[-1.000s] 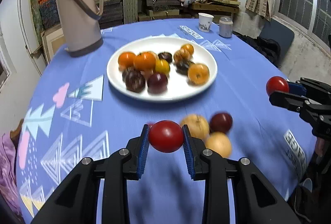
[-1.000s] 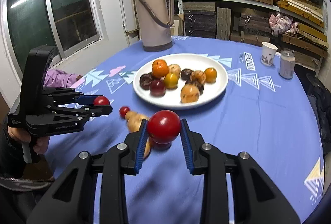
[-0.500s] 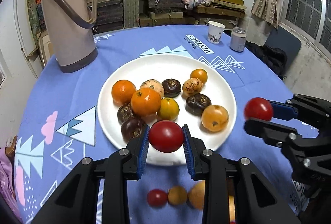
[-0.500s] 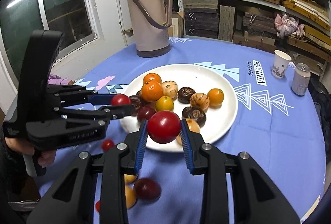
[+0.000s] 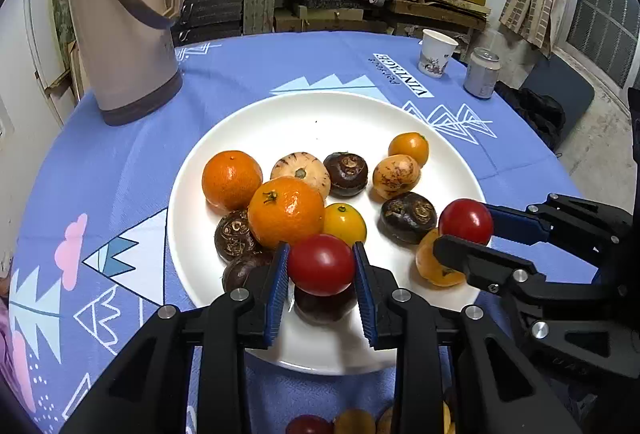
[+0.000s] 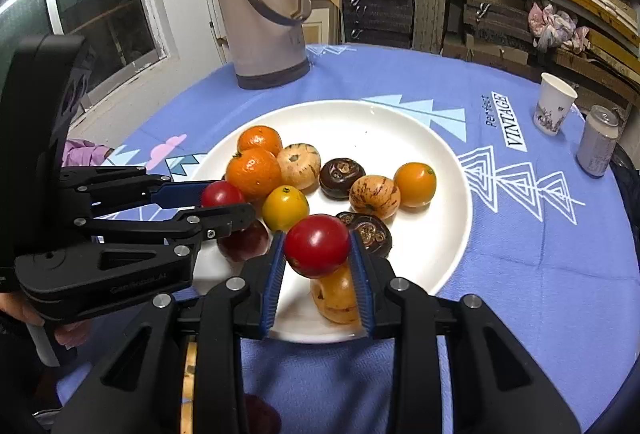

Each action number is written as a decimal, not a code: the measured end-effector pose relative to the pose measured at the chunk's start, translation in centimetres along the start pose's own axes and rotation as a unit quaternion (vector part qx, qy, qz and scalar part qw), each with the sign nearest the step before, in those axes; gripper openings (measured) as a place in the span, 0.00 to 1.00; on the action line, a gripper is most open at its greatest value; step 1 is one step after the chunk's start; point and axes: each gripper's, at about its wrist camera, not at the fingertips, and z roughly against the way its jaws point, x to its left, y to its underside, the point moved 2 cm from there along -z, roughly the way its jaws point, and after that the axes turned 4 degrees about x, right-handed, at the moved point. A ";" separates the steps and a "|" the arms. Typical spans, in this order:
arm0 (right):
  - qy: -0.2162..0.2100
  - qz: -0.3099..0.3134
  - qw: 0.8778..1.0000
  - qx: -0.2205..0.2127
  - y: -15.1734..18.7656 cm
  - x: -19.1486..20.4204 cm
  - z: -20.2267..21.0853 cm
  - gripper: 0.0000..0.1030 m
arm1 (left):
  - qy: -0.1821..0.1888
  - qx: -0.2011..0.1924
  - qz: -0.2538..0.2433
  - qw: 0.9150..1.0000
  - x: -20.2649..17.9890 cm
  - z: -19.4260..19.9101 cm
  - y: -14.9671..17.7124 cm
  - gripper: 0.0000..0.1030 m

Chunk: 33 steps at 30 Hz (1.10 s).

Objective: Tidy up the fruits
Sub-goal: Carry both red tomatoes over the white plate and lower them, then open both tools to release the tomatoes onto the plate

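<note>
My left gripper is shut on a red tomato and holds it above the near part of the white plate. My right gripper is shut on a second red tomato, also above the plate, over a yellow-orange fruit. Each gripper shows in the other's view: the right one at the plate's right side, the left one at its left side. The plate holds several fruits: oranges, dark brown ones and yellow ones.
A tall beige thermos stands behind the plate on the blue tablecloth. A paper cup and a can stand at the far right. Loose fruits lie on the cloth in front of the plate. Shelves fill the background.
Both grippers have moved forward over the plate with their tomatoes still held. They have come closer together. The loose fruits on the cloth have dropped to the bottom edge of view.
</note>
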 end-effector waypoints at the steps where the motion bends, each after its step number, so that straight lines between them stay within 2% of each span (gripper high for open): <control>1: 0.000 0.000 1.000 0.001 0.0 0.0 -0.3 0.30 | 0.001 -0.001 0.001 1.000 0.0 0.0 0.0 0.31; 12: 0.015 0.004 1.000 -0.001 -0.2 0.2 -1.3 0.31 | -0.003 -0.002 0.002 1.000 -0.3 -0.4 -0.3 0.30; 16: 0.013 -0.018 1.000 -0.011 -0.2 -0.6 -1.0 0.33 | -0.001 -0.012 0.008 1.000 -0.4 -0.4 -0.8 0.31; 19: 0.013 -0.022 0.999 -0.021 0.0 -0.9 0.0 0.35 | -0.002 -0.022 0.005 1.000 -0.8 0.5 -0.9 0.38; 21: 0.010 -0.030 0.999 -0.026 0.3 -1.3 0.7 0.39 | -0.008 -0.033 0.002 0.999 -1.1 1.3 -0.8 0.50; 24: 0.014 -0.037 0.999 -0.033 0.7 -1.6 1.8 0.45 | -0.004 -0.045 0.001 0.999 -1.3 2.7 -0.4 0.56; 26: 0.014 -0.039 0.999 -0.035 1.4 -1.5 2.6 0.47 | -0.002 -0.050 0.001 0.999 -1.4 3.5 0.1 0.58; 30: 0.014 -0.043 0.998 -0.040 2.9 -1.2 4.1 0.56 | -0.005 -0.057 0.002 0.998 -1.3 4.9 1.2 0.65; 33: 0.014 -0.047 0.998 -0.044 4.2 -0.9 5.3 0.63 | -0.006 -0.059 0.013 0.998 -0.8 5.8 2.2 0.65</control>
